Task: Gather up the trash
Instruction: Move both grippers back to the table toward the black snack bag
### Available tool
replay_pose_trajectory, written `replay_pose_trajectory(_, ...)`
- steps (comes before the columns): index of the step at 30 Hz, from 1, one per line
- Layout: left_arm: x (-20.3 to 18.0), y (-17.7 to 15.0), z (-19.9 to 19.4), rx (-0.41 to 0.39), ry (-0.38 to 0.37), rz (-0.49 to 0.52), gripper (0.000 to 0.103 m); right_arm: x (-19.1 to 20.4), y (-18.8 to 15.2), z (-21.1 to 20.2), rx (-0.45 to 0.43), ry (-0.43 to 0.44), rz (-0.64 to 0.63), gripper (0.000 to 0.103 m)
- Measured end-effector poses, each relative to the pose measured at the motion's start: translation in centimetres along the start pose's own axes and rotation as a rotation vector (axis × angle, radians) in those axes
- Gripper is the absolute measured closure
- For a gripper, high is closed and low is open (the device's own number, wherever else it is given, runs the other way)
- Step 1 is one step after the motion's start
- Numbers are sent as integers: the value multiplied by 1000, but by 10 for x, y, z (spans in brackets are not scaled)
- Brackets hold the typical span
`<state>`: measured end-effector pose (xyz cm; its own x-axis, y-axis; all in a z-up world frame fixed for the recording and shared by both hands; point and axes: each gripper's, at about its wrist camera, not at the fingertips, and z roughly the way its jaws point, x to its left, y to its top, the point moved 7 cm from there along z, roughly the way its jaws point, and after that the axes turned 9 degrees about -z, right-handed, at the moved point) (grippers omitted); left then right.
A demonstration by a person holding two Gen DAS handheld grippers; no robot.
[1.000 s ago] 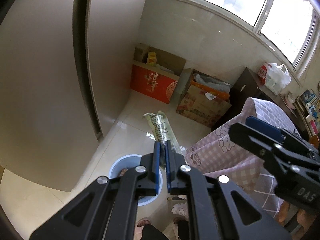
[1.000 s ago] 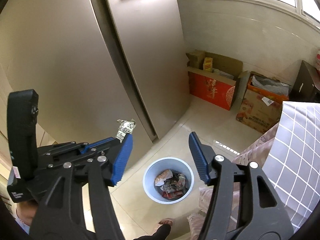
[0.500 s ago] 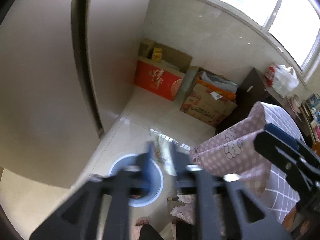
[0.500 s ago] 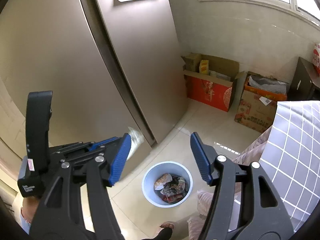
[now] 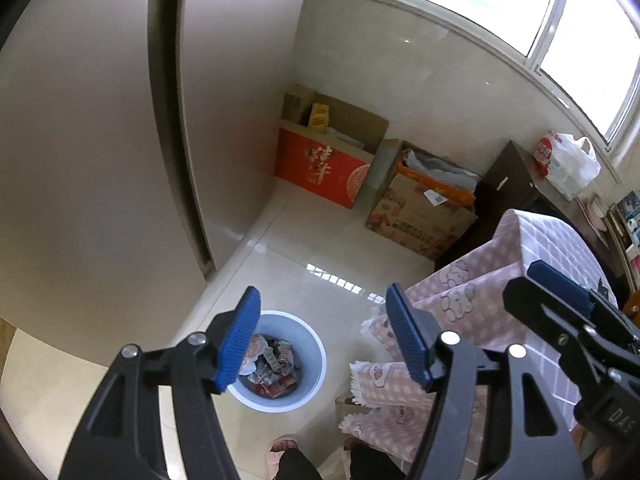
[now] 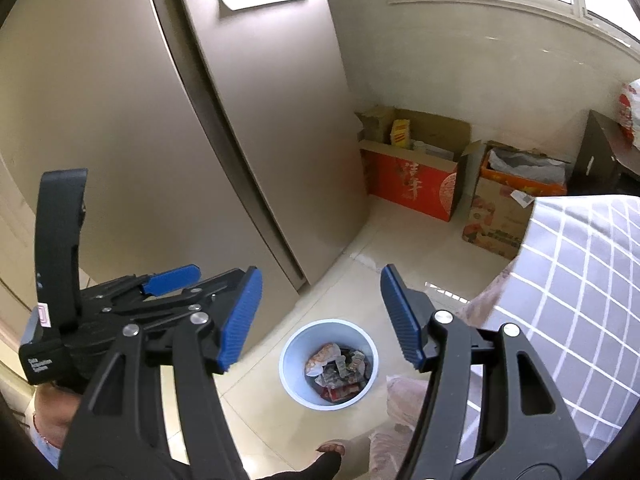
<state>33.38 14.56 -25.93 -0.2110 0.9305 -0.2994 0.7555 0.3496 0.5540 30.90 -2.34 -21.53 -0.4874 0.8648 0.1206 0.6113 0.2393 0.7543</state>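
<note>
A pale blue trash bin (image 5: 308,376) stands on the floor below me, with several crumpled wrappers (image 5: 272,364) inside; it also shows in the right wrist view (image 6: 292,376). My left gripper (image 5: 322,340) is open and empty, high above the bin. My right gripper (image 6: 320,318) is open and empty, also above the bin. The left gripper shows at the left of the right wrist view (image 6: 172,280). The right gripper shows at the right of the left wrist view (image 5: 560,300).
A tall beige fridge (image 5: 100,140) stands at the left. A red carton (image 5: 320,168) and a printed cardboard box (image 5: 416,216) stand by the far wall. A table with a pink checked cloth (image 5: 500,288) is at the right. The person's feet (image 5: 288,444) are near the bin.
My left gripper held a wrapper over the bin one second ago. It has opened, and the wrapper is gone from it. The right gripper stayed open.
</note>
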Motion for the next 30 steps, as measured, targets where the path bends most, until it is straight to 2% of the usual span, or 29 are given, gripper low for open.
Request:
replay_pose_trajectory(7, -71, -8, -19, -27, -44, 90, 39, -50, -7, -47, -30, -66, 36, 42)
replay_pose_trajectory(12, -150, -25, -18, -8, -116, 176, 39, -113, -25, -93, -44, -160, 86, 41)
replay_pose_trajectory(22, -362, -109, 17, 109, -283, 411, 35, -271, -91, -181, -39, -365, 248, 39)
replay_pose_trajectory(26, -438, -148, 34, 154, -319, 511, 35, -328, -121, -212, -23, -436, 306, 39)
replay_pose_trajectory(30, -491, -174, 48, 170, -323, 614, 35, -374, -148, -236, -11, -476, 363, 39)
